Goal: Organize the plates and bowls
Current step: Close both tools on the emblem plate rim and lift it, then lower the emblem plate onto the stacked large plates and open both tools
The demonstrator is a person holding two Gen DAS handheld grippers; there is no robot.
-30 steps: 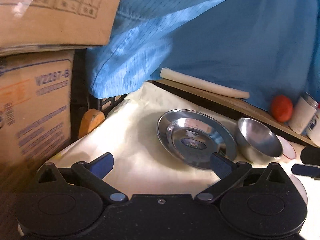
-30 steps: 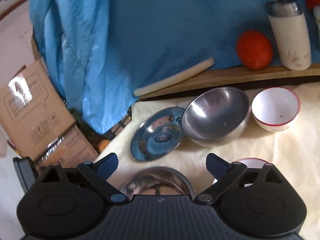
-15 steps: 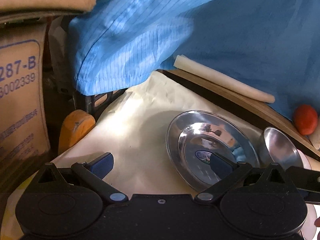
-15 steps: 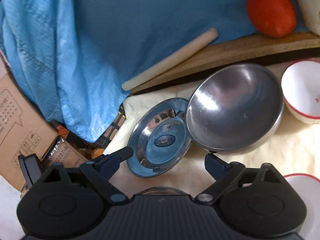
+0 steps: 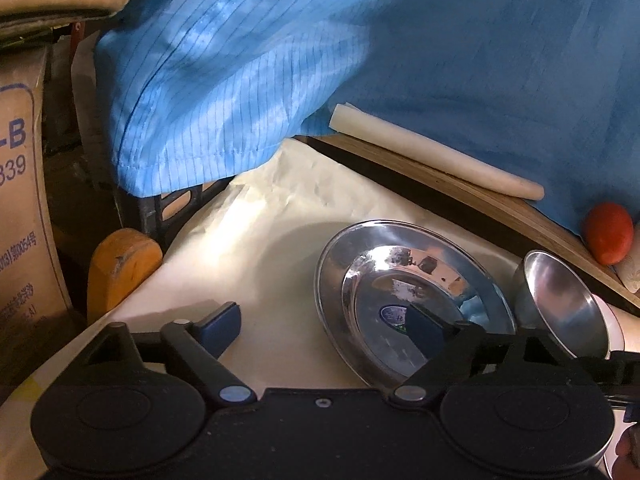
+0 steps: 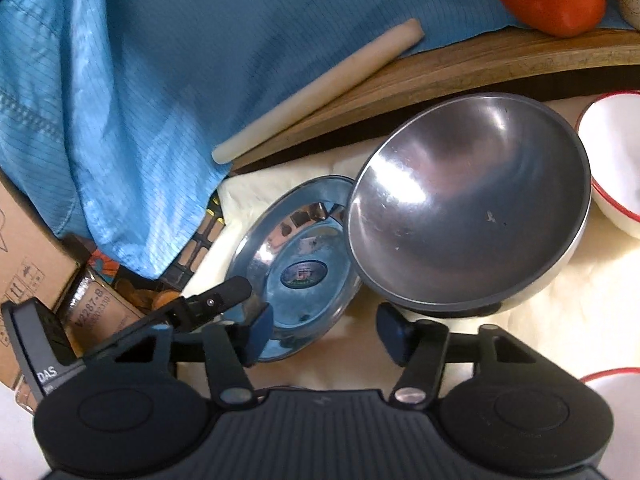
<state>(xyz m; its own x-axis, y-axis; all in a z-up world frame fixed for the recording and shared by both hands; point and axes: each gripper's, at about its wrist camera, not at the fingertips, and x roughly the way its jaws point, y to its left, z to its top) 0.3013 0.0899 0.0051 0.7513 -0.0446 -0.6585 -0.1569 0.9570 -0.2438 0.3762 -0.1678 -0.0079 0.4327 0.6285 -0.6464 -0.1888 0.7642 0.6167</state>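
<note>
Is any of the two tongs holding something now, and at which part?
Nothing is held. The left tongs and the right tongs are both open; each only reaches toward the steel plate without closing on its rim.

A shiny steel plate [image 6: 298, 268] with a blue oval sticker at its centre lies flat on the cream-covered counter [image 5: 256, 248]. A larger steel bowl [image 6: 468, 236] sits just to its right, tilted, its rim overlapping the plate's edge. A white bowl with a red rim [image 6: 616, 160] stands upright beside the steel bowl, farther right.
</note>
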